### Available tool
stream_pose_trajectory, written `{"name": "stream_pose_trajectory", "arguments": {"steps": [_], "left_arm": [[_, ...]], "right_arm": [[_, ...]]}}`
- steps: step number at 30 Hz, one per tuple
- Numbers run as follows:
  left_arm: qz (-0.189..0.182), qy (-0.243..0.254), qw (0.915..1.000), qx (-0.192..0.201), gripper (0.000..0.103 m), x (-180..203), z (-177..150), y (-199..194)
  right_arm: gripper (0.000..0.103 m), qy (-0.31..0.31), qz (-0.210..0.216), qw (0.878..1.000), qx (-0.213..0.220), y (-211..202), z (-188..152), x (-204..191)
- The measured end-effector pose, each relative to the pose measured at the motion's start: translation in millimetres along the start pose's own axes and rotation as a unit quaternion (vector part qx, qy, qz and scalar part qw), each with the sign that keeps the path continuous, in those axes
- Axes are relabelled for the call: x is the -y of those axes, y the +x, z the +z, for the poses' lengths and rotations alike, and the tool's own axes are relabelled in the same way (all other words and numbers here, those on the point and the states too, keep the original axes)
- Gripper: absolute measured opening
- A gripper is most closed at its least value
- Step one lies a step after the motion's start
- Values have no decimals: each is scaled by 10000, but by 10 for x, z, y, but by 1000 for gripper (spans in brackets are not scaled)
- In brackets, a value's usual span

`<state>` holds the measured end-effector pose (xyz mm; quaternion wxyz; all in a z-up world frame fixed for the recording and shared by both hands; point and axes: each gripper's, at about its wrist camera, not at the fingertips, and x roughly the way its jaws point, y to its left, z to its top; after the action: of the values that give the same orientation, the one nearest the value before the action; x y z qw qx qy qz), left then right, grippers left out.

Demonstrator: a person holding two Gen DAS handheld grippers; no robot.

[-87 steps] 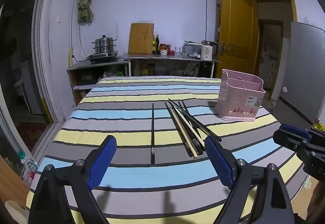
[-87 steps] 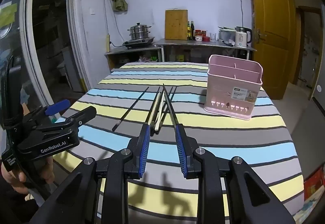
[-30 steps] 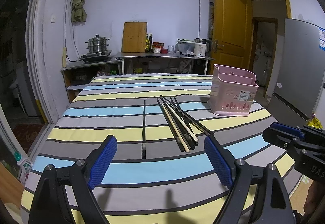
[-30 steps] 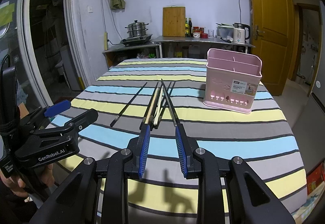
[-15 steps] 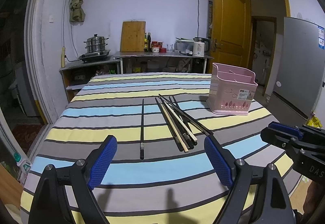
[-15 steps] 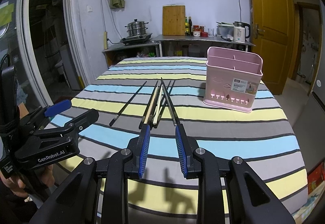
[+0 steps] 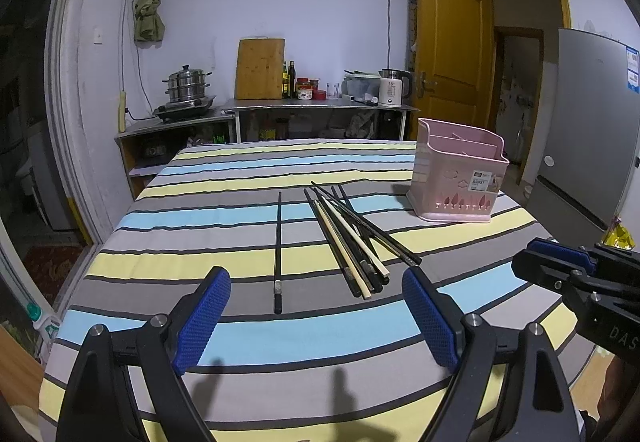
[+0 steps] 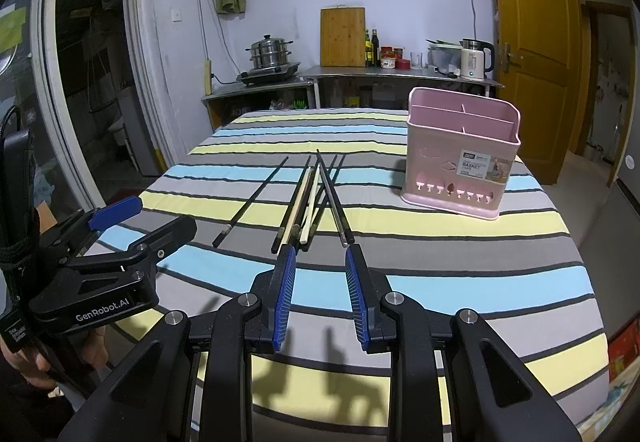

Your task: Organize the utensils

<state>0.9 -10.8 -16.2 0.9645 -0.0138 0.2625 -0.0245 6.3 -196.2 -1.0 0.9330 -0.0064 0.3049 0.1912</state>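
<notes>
Several chopsticks [image 7: 352, 238] lie in a loose bundle, dark and pale ones mixed, on the striped tablecloth [image 7: 280, 334]. To their left lies one black chopstick [image 7: 278, 242] on its own. A pink divided utensil basket [image 7: 460, 177] stands upright at the right. My left gripper [image 7: 316, 278] hovers open and wide, short of the chopsticks' near ends. My right gripper [image 8: 320, 252] is open by a narrow gap with nothing in it, just short of the bundle [image 8: 312, 201]. The basket [image 8: 460, 165] is ahead to its right. Each gripper shows in the other's view, the left gripper [image 8: 165, 213] at the left and the right gripper [image 7: 524, 254] at the right.
Behind the table runs a metal counter [image 7: 320, 107] with a steamer pot [image 7: 186, 83], a cutting board [image 7: 260, 69], bottles and a kettle [image 7: 394, 89]. A grey fridge [image 7: 588, 121] and a wooden door [image 7: 448, 53] stand at the right. A hand [image 8: 24, 366] holds the left gripper.
Both views have drifted slightly over the past seconds. Neither gripper's opening has changed, and the chopsticks and the basket lie where they were.
</notes>
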Motion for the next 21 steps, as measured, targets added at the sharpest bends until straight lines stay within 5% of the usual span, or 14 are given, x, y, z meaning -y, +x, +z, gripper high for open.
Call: {"name": "stream_pose_trajectory", "arguments": {"steps": [21], "left_arm": [[-161, -81, 9984, -542, 86, -186, 93, 492]], "right_arm": [[27, 71, 71, 9997, -223, 292, 130, 117]]}}
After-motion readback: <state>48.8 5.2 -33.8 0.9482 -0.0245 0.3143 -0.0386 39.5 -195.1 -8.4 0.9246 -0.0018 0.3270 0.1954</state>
